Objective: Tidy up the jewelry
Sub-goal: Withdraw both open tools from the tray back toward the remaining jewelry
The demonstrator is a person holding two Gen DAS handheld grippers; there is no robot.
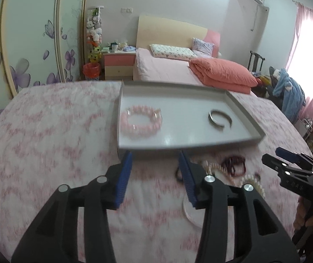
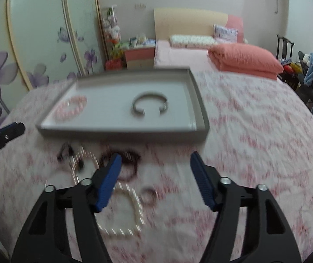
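A grey tray [image 1: 242, 107] [image 2: 197, 100] lies on the pink bedspread. In it are a pink bead bracelet [image 1: 142, 121] [image 2: 72, 108] and a silver open bangle [image 1: 220, 119] [image 2: 149, 106]. In front of the tray lie a dark red bead bracelet [image 1: 234, 164] [image 2: 125, 164], a pearl necklace [image 2: 132, 210] [image 1: 253, 180] and a small dark piece [image 2: 67, 151]. My left gripper [image 1: 155, 175] is open and empty just short of the tray's near edge. My right gripper [image 2: 156, 175] is open and empty above the loose jewelry; it also shows in the left wrist view [image 1: 288, 160].
The bedspread [image 1: 46, 142] covers the work surface. Beyond stand a bed with an orange folded quilt [image 1: 222, 74], a nightstand [image 1: 119, 62], a flowered wardrobe [image 1: 24, 43] and a chair with clothes [image 1: 288, 85] at the right.
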